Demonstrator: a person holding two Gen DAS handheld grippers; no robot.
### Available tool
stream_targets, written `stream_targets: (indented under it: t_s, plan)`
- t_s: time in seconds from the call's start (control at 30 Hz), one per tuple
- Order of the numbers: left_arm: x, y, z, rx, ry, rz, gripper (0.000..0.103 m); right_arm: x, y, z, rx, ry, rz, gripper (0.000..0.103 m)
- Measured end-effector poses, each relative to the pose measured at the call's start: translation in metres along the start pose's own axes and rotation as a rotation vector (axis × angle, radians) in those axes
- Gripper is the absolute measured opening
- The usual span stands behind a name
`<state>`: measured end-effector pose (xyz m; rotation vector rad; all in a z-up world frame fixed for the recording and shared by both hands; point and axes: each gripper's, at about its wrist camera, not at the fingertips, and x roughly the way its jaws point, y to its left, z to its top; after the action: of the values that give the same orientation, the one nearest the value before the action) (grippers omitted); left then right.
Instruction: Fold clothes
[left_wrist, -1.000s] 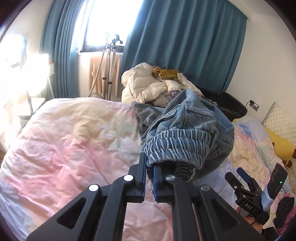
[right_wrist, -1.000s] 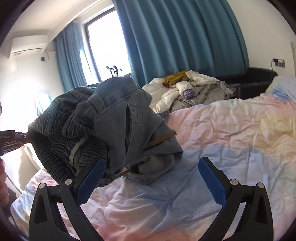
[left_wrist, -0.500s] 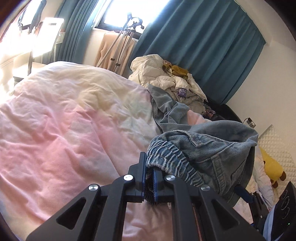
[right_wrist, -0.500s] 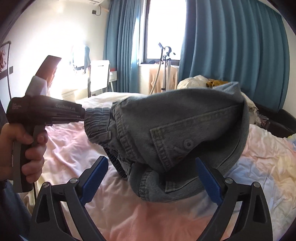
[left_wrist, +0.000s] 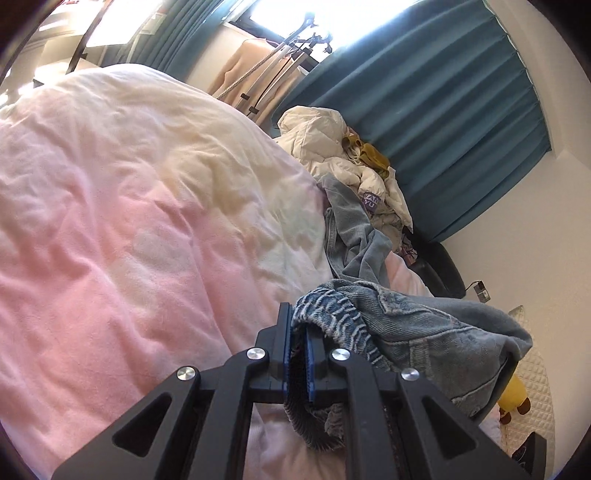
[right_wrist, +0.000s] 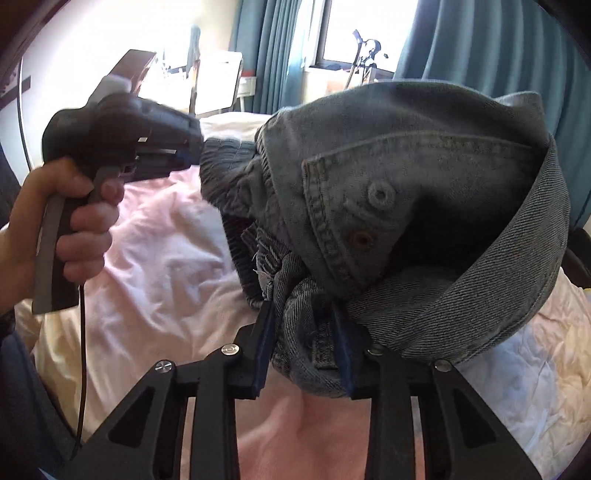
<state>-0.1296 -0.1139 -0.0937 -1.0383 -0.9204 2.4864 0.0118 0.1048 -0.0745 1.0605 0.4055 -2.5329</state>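
A pair of blue denim jeans (left_wrist: 424, 325) hangs bunched over a pink and white duvet (left_wrist: 129, 221). My left gripper (left_wrist: 298, 325) is shut on the ribbed elastic waistband, which sticks out below the pads. One trouser leg (left_wrist: 351, 229) trails back across the bed. In the right wrist view the jeans (right_wrist: 424, 177) fill the middle, with a pocket and rivets showing. My right gripper (right_wrist: 303, 325) is closing, and its blue pads press a bunched fold of denim from both sides. A hand (right_wrist: 74, 229) holds the left gripper (right_wrist: 192, 151) at the left, clamped on the waistband.
A heap of pale clothes (left_wrist: 343, 162) lies past the far edge of the bed, in front of teal curtains (left_wrist: 443, 92). A stand with a hose (left_wrist: 280, 51) is by the window. At the right sit a black seat (left_wrist: 439, 273) and a yellow plush toy (left_wrist: 511, 397).
The right jaws came in from wide open onto a fold of the jeans. The left gripper sank toward the duvet with the waistband. Both views rolled.
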Motion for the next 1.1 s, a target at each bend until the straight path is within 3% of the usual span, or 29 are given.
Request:
stream_targets:
  t_s: [0.1,0.23,0.47,0.67,0.73,0.8,0.9,0.97,1.1]
  plan:
    - [0.009,0.011,0.002,-0.047,0.01,-0.015,0.006,0.016,-0.003,-0.019,0.011,0.133,0.031,0.018]
    - [0.013,0.019,0.001,-0.074,0.017,-0.013,0.006,0.032,-0.02,-0.038,0.088,0.242,0.076,0.016]
    - [0.004,0.017,-0.003,-0.098,0.013,-0.024,0.006,0.012,-0.019,-0.03,0.103,0.154,0.126,0.018]
    - [-0.002,0.016,-0.009,-0.134,0.039,0.049,0.019,-0.021,-0.015,-0.022,0.09,0.026,0.137,0.021]
    - [-0.002,0.017,-0.011,-0.152,0.046,0.111,0.024,-0.032,-0.013,-0.019,0.08,-0.028,0.154,0.026]
    - [-0.002,0.019,-0.012,-0.15,0.051,0.16,0.027,-0.036,-0.009,-0.016,0.063,-0.06,0.183,0.044]
    - [-0.002,0.019,-0.013,-0.133,0.051,0.206,0.031,-0.031,0.004,-0.008,0.029,-0.08,0.194,0.06]
    - [-0.003,0.018,-0.014,-0.116,0.048,0.224,0.031,-0.024,0.01,-0.003,0.004,-0.084,0.155,0.066]
    - [-0.003,0.014,-0.014,-0.097,0.042,0.232,0.032,-0.014,0.024,0.007,-0.033,-0.098,0.092,0.067]
